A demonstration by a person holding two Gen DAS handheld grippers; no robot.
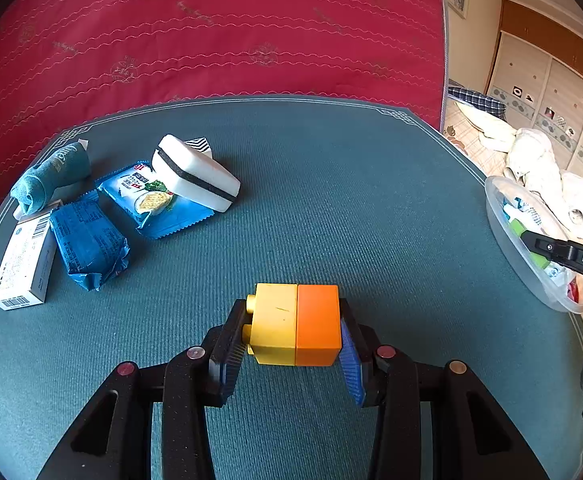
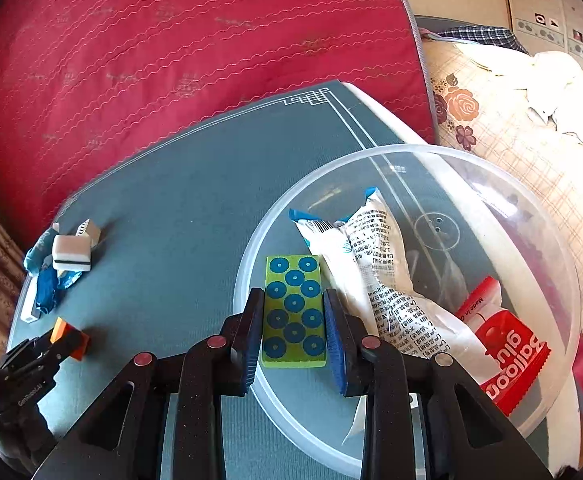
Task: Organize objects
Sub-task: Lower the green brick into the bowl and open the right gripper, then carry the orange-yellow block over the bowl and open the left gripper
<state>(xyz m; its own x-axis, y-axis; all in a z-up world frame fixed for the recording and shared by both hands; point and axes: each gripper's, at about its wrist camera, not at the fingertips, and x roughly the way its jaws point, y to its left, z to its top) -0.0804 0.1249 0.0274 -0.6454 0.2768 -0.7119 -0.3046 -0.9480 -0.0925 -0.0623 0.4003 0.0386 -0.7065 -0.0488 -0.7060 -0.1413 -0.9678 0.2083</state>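
Green, blue-dotted tile (image 2: pixel 294 312), clamped in the right gripper (image 2: pixel 293 322), hangs over the clear bowl (image 2: pixel 563 240) (release comes next, I judge), while the left gripper (image 1: pixel 291 340) pinches the yellow-orange block (image 1: pixel 297 324) above the desk (image 1: pixel 331 200).

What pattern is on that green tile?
Blue ringed dots on the lime-green tile, clearest in the right wrist view.

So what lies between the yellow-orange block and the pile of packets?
Nothing: in the left wrist view, only bare green mat separates the yellow-orange block from the packet pile.
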